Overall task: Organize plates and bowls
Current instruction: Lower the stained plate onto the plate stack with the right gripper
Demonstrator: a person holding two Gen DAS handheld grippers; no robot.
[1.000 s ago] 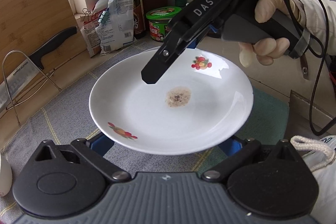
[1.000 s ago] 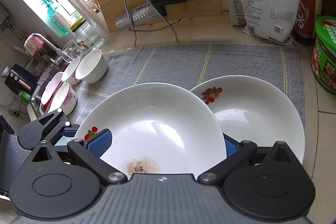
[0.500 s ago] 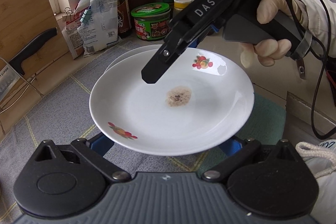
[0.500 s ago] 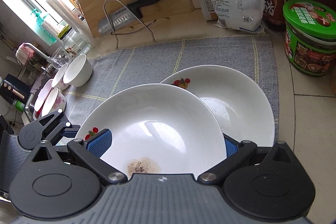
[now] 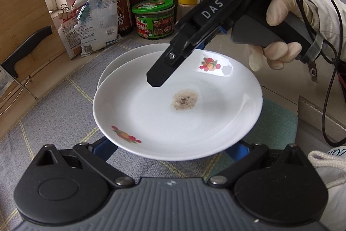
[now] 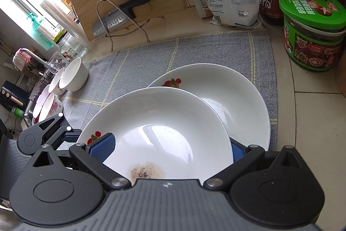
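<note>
A white plate with a brown stain point(image 5: 183, 101) is held up in the air, partly over a second plate point(image 6: 233, 96) that lies on the grey cloth point(image 6: 194, 51). The stained plate is pinched at its rim by the right gripper point(image 6: 166, 144); its blue pads sit at both sides of the rim, so the plate cannot slip. The left gripper point(image 5: 173, 146) is seen just under the near edge of the held plate. Its jaws look spread, with the rim above them, maybe to help carry the weight. It cannot be told if they touch the plate. The held plate is kept almost flat, likely so that it can be set down onto the second plate as a stack. Small bowls point(image 6: 73, 77) are grouped further left of the second plate, at the cloth's edge.
</note>
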